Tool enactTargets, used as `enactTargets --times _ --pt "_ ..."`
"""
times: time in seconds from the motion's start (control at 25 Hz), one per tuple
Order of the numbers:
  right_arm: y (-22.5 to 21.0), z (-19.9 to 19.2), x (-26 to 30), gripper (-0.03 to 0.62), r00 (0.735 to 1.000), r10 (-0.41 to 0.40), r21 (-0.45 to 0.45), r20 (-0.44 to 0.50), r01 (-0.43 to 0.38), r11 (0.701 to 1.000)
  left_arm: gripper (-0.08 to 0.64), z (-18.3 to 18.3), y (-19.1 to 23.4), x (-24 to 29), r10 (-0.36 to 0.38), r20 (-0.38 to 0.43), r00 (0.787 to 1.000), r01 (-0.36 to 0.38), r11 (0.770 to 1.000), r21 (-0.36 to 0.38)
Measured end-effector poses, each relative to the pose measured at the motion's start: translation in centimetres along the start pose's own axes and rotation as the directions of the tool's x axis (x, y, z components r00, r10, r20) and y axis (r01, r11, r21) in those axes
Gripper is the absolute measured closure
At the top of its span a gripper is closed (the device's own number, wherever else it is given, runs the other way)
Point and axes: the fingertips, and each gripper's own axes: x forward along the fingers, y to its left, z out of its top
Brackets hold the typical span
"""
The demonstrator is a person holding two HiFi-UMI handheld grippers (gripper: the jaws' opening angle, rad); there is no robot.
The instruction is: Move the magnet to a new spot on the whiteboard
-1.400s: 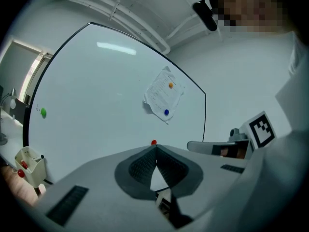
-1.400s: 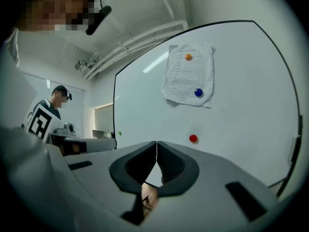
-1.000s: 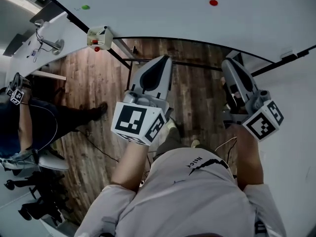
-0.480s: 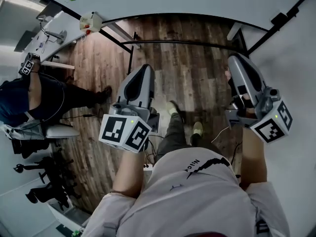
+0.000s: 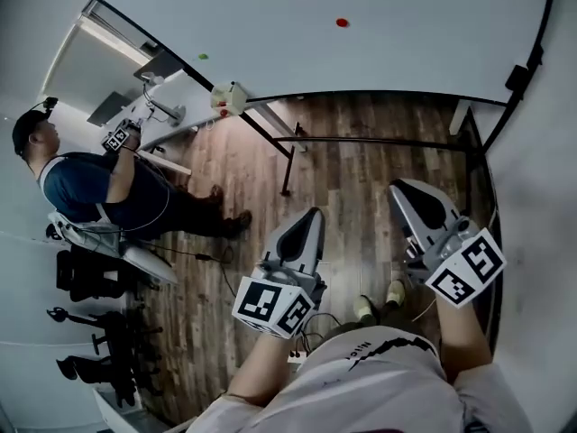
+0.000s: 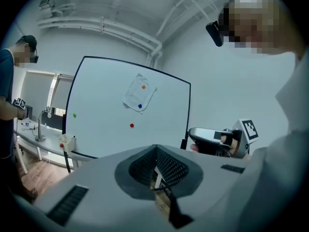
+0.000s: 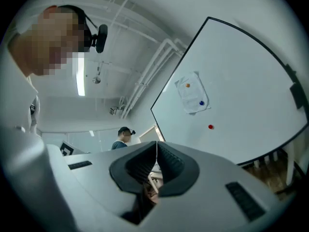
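A small red magnet [image 5: 342, 23] sticks on the whiteboard [image 5: 270, 25], alone below a sheet of paper [image 6: 139, 94] pinned by a blue magnet [image 6: 140, 106] and an orange magnet [image 6: 143, 86]. A green magnet [image 5: 203, 57] sits near the board's left edge. My left gripper [image 5: 313, 216] and right gripper [image 5: 400, 191] hang over the wooden floor, well back from the board, both pointing toward it. Each has its jaws shut with nothing between them. The red magnet [image 7: 210, 126] also shows in the right gripper view, far beyond the jaws.
The board's stand [image 5: 287, 165] and base bars stretch across the floor between me and the board. A small box [image 5: 228, 97] hangs at the board's lower left corner. A seated person [image 5: 90, 188] and office chairs [image 5: 90, 332] are at left. A wall runs along the right.
The whiteboard now looks farther away and more of it shows. Both grippers sit lower in the head view, still shut and empty. The seated person has come further into view.
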Motion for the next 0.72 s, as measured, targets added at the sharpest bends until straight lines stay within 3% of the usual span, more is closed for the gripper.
enactTargets --times 0.16,0.32,0.56,0.72 --pt "3.2 -3.2 0.5 0.574 0.995 -0.029 -0.076 -0.094 0.022 0.997 0.549 -1.7 -1.1 -1.8 -0.056 0.006 0.998 0.056 0.998 -0.011" --pt "6.0 -5.9 -0.6 0.574 0.971 -0.172 -0.182 -0.164 0.141 0.973 0.549 -3.3 -2.2 -3.5 -0.164 0.013 0.986 0.165 0.984 -0.065" --pt "7.7 -6.3 -3.8 0.574 0.934 -0.313 -0.242 -0.175 0.267 0.933 0.549 -4.8 -3.4 -3.7 -0.274 0.036 0.961 0.276 0.952 -0.130" --pt "7.6 -4.5 -7.4 0.574 0.913 -0.390 -0.234 -0.117 0.356 0.905 0.549 -4.9 -4.9 -4.7 -0.297 0.049 0.954 0.301 0.943 -0.139"
